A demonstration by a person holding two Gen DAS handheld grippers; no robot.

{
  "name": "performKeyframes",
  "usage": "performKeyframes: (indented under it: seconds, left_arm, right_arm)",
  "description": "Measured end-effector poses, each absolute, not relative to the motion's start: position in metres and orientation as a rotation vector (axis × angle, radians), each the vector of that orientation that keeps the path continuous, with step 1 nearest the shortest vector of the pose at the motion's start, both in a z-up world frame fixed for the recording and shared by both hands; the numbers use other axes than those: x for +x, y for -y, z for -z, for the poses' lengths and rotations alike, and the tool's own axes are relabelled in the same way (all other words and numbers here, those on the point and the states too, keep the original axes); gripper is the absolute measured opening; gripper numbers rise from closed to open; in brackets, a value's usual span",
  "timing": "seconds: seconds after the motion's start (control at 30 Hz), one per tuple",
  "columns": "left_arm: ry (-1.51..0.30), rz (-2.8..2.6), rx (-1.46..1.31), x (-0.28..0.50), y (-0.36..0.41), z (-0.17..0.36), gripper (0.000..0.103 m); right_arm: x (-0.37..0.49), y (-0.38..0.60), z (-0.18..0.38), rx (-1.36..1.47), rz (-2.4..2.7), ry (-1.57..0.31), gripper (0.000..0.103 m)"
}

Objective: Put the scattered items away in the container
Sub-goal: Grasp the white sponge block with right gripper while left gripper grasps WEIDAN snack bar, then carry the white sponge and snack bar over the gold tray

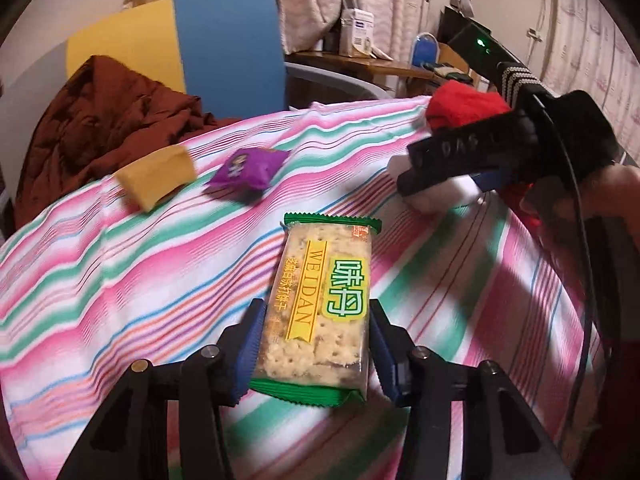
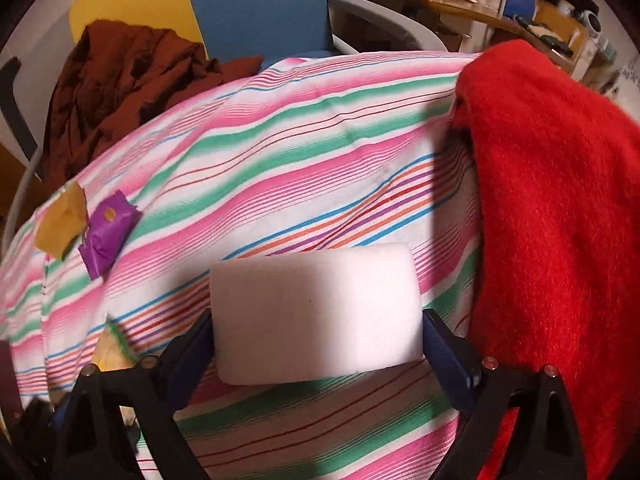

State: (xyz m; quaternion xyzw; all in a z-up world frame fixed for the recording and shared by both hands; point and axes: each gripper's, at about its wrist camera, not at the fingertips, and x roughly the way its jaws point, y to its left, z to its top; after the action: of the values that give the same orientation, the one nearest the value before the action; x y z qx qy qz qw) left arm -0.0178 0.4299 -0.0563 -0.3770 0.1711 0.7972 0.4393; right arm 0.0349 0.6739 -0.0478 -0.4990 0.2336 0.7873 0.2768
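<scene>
A green-edged cracker packet point(image 1: 320, 300) lies on the striped cloth point(image 1: 120, 280). My left gripper point(image 1: 318, 348) straddles its near end, with a blue pad against each long edge. A white sponge block point(image 2: 316, 312) rests on the cloth with my right gripper point(image 2: 316, 340) closed across its width, pads touching both ends. In the left wrist view the right gripper point(image 1: 436, 176) sits at the right over the sponge. A red fuzzy fabric container point(image 2: 560, 220) lies right beside the sponge. A yellow packet point(image 1: 158, 178) and a purple packet point(image 1: 248, 168) lie at the far left.
A brown garment point(image 1: 100, 128) is heaped past the cloth's far left edge, in front of a blue and yellow chair point(image 1: 228, 48). A wooden desk point(image 1: 360, 64) with boxes stands behind. A black cable point(image 1: 576, 200) runs down the right side.
</scene>
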Motion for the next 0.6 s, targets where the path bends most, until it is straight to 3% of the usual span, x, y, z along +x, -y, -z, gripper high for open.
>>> performKeyframes:
  seconds: [0.2,0.6]
  left_arm:
    - [-0.351,-2.034,-0.938,-0.015,-0.39,0.055,0.05]
    - [-0.211,-2.115,-1.0,-0.001,-0.328,0.043,0.05]
  right_arm:
    - [0.036,-0.669,0.038,-1.286,-2.171,-0.655,0.096]
    - [0.007,-0.604,0.015,-1.254,-2.451,-0.515,0.097]
